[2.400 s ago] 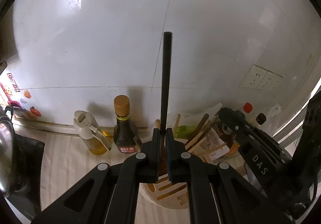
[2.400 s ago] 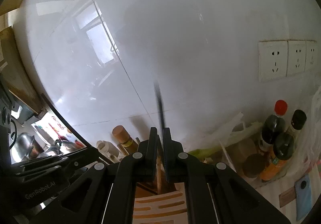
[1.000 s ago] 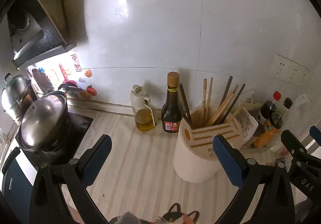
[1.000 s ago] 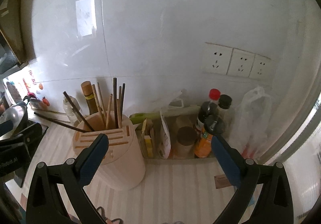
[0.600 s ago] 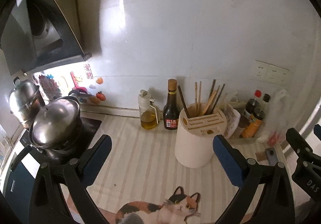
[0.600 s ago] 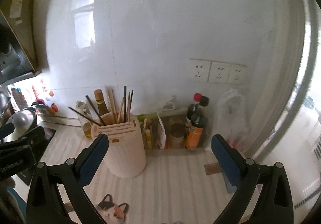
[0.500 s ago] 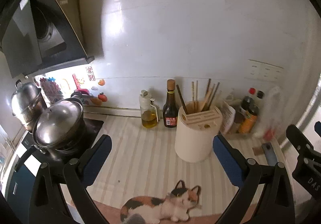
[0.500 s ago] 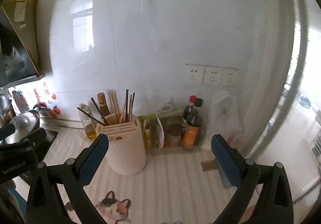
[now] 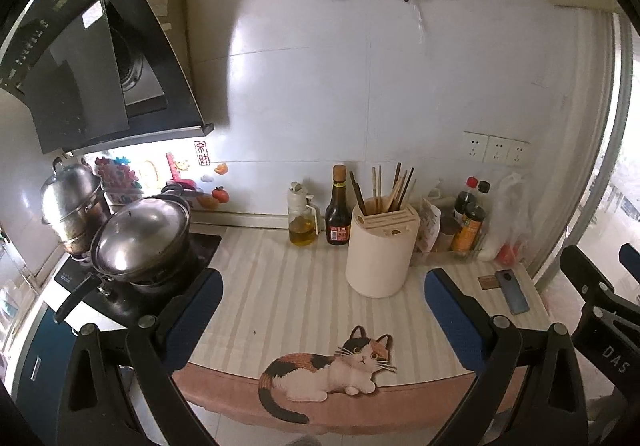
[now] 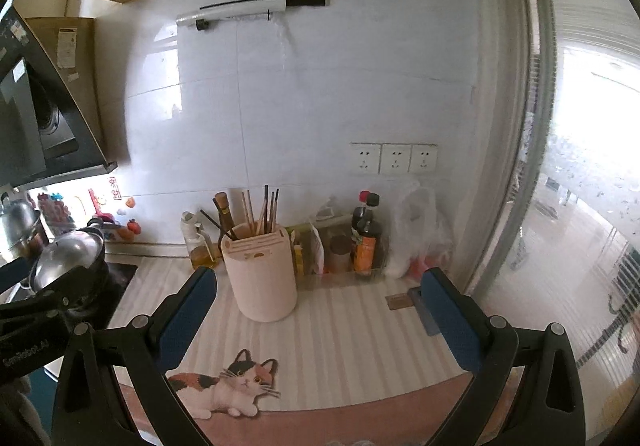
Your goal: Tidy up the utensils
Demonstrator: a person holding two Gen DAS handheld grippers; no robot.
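left gripper (image 9: 322, 296) and right gripper (image 10: 318, 298): both with jaws spread wide and holding nothing, held well back from the striped counter mat (image 9: 280, 286). cream utensil holder (image 9: 380, 250): upright on the mat near the tiled wall, with a bundle of chopsticks (image 9: 394, 186) standing in its open rear well, some leaning. beside it: dark sauce bottle (image 9: 338, 214) and oil cruet (image 9: 302, 222) on its stove side, condiment bottles (image 9: 468, 222) on the other.

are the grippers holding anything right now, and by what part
Nothing is held. The left gripper and right gripper are both wide open, back from the utensil holder, where the chopsticks stand.
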